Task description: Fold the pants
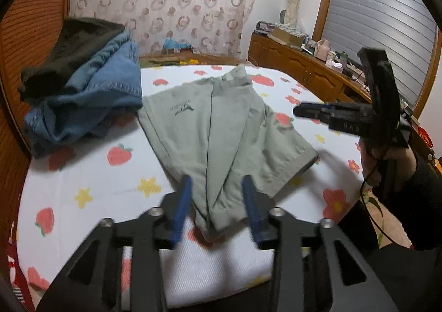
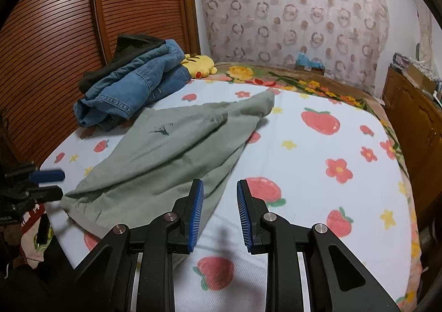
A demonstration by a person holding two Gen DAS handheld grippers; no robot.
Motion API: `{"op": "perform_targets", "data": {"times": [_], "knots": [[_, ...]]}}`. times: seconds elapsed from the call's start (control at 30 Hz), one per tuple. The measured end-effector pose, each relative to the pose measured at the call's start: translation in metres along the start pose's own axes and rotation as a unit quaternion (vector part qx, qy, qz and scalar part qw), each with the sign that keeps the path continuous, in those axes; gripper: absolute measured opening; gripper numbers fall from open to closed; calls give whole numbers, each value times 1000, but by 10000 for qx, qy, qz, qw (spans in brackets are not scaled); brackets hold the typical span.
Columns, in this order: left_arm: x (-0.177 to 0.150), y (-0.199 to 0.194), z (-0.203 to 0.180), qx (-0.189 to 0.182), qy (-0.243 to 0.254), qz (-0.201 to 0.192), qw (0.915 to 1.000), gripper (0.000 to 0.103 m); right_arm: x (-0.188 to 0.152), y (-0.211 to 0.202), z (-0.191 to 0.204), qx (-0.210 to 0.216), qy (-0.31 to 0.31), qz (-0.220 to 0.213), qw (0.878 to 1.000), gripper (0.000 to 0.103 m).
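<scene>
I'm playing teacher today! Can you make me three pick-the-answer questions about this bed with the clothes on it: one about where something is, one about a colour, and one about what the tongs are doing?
1. Where do the blue jeans lie?
A. under the bed
B. in a heap with a dark garment, by the wooden wall
C. on the wooden cabinet

2. What colour are the pants spread on the bed sheet?
A. grey-green
B. bright red
C. yellow

3. What are the left tongs doing?
A. clamped tight on the jeans
B. holding a toy
C. open, with the pants' near end between the fingers

Answers:
1. B, the jeans sit piled by the slatted wood, with dark cloth on top.
2. A, the cloth is pale grey-green.
3. C, the left wrist view shows both blue fingers apart from the cloth.
</scene>
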State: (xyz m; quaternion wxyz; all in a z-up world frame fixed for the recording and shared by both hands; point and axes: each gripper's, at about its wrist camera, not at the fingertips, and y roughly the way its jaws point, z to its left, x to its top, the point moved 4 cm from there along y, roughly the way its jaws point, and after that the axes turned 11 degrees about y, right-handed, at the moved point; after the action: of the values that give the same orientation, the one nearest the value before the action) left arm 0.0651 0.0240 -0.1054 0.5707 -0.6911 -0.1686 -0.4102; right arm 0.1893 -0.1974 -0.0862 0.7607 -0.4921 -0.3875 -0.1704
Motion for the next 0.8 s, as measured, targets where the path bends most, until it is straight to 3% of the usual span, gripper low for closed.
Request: {"op": "perform_targets", "data": {"times": [0.07, 0.13, 0.17, 0.43, 0.5, 0.7, 0.8], "knots": [[6, 3, 0, 2, 30, -23, 10000, 54, -3, 2, 0, 4, 12, 30, 10000, 26], [13, 7, 1, 36, 51, -50, 10000, 73, -5, 4, -1, 1, 22, 58, 10000, 26], [17, 9, 1, 26, 72, -73, 9999, 77, -6, 4, -2, -2, 23, 68, 10000, 26], [52, 40, 2, 85, 218, -10, 9997, 80, -9, 6, -17, -34, 196, 57, 9998, 27], [61, 49, 0, 23, 277, 31, 9996, 80, -8, 6, -20, -72, 220, 33, 9997, 36], [86, 73, -6, -110, 523, 91, 9985, 78, -2, 7, -24, -190, 194, 38, 9996, 46], [98, 85, -10, -352, 579, 137, 9976, 74, 3, 8, -24, -191, 136, 18, 9997, 49]]}}
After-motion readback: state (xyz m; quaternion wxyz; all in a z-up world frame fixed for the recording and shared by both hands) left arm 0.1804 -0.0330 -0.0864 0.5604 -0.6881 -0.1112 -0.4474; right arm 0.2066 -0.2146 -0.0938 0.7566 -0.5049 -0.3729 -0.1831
